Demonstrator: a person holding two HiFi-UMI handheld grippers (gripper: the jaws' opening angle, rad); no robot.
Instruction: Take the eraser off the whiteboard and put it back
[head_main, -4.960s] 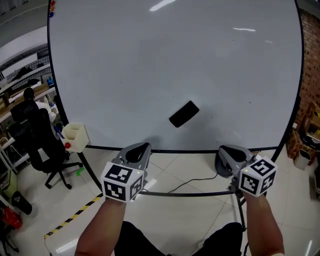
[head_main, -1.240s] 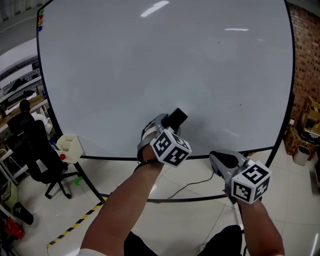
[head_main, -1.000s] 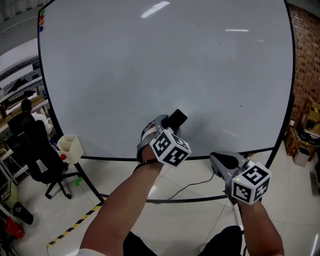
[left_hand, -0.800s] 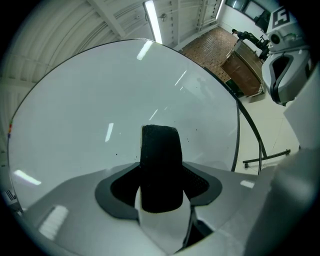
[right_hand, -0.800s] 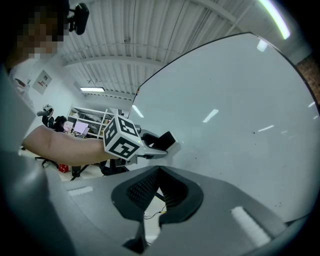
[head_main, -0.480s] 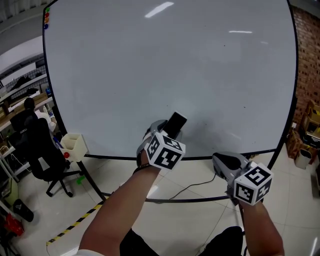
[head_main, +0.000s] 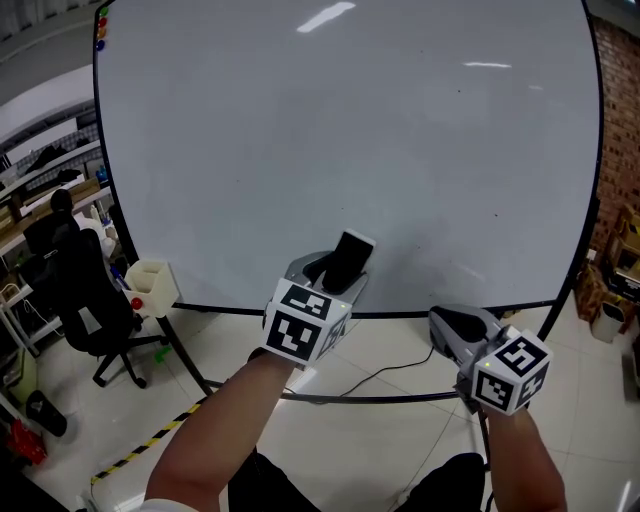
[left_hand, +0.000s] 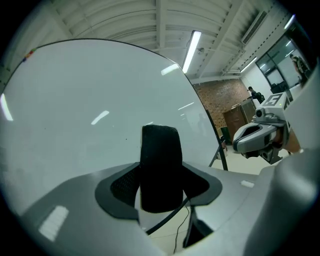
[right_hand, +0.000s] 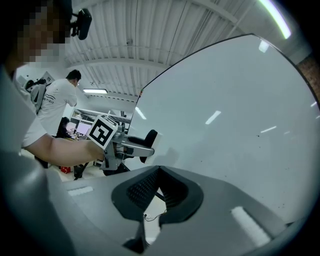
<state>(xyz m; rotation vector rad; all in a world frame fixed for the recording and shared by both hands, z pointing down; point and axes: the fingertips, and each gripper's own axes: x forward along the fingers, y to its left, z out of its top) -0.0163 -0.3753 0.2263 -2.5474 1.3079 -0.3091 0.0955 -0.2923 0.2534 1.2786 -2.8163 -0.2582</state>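
At the far left a white pen cup (head_main: 152, 282) hangs by the corner of the whiteboard (head_main: 350, 120), and it plays no part in our work. Moving right, our left gripper (head_main: 335, 272) is raised to the lower middle of the board with its jaws clamped on the black eraser (head_main: 347, 260), which stands upright between the pads in the left gripper view. From the right gripper view the eraser seems to sit just clear of the board's surface, with its shadow on the white behind it, though we cannot be sure of the gap. We judge the first half of the task done, or very nearly: the eraser is gripped and appears to be lifted off. What is left is the second half, pressing it flat against the board again and letting go. Further right, our right gripper (head_main: 455, 325) hangs low below the board's bottom edge, jaws together with nothing between them, taking no part.
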